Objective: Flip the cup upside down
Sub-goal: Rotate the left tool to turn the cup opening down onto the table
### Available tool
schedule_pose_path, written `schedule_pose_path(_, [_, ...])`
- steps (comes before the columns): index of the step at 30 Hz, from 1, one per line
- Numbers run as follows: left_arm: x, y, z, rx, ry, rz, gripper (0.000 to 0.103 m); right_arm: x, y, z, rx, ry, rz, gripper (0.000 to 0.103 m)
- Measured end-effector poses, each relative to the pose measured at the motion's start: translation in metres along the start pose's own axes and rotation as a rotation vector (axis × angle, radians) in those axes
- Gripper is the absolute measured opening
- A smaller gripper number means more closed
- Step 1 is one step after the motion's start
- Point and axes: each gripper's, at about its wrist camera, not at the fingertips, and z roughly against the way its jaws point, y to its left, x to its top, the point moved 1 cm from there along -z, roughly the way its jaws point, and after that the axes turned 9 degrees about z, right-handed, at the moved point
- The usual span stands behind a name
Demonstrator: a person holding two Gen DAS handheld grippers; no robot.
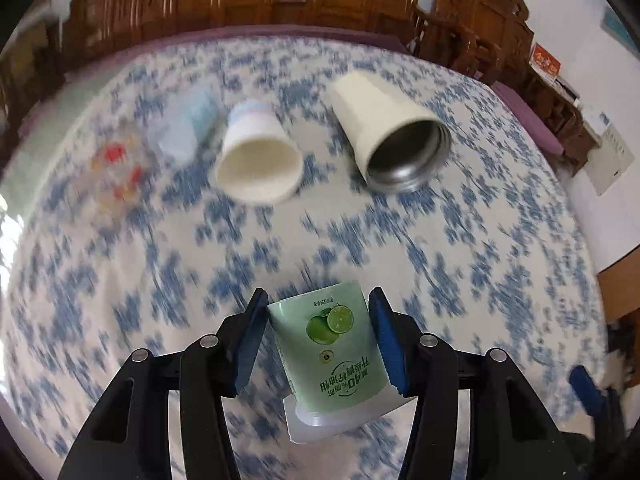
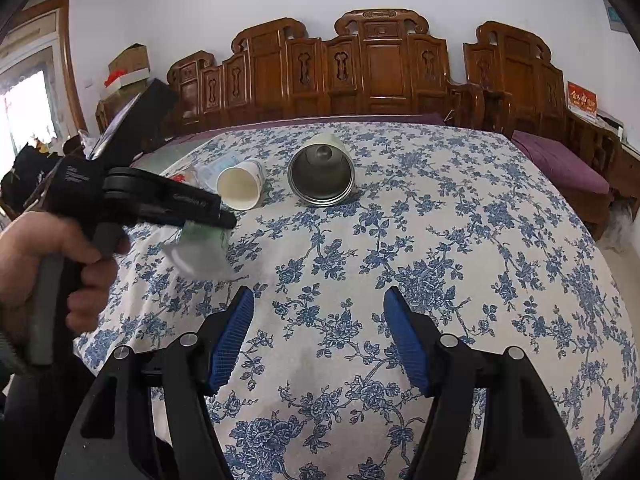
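The left gripper (image 1: 318, 336) is clamped on the green cup (image 1: 334, 346), one blue pad on each side wall. The cup carries a lime graphic and inverted print; its pale rim faces the camera, above the floral tablecloth (image 1: 360, 240). The right gripper (image 2: 318, 336) is spread apart, holding nothing. Beyond lie a white paper cup (image 1: 258, 158) and a cream steel-lined cup (image 1: 390, 136), both on their sides.

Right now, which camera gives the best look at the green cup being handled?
The left wrist view. There the green cup sits sharp between the left gripper's blue fingers, its lime picture and upside-down print readable. In the right wrist view the same cup is blurred and partly hidden behind that gripper.
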Motion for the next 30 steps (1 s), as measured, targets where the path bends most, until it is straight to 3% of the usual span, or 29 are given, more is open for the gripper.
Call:
schedule_pose_path(4, [0.009,0.0,-0.007,0.027,-0.075,-0.049,0.049,0.0,-0.001,-0.001,0.012,-0.001,-0.013,0.07])
schedule_pose_path(13, [-0.006,-0.003,-0.013,0.061,-0.142,-0.156,0.049,0.003,-0.007,-0.002,0.037,-0.007,-0.058,0.07])
schedule_pose_path(30, [-0.057,-0.005,0.022,0.023,-0.146,-0.226,0.047,0.001,-0.003,-0.003,0.026,0.0,-0.037,0.07])
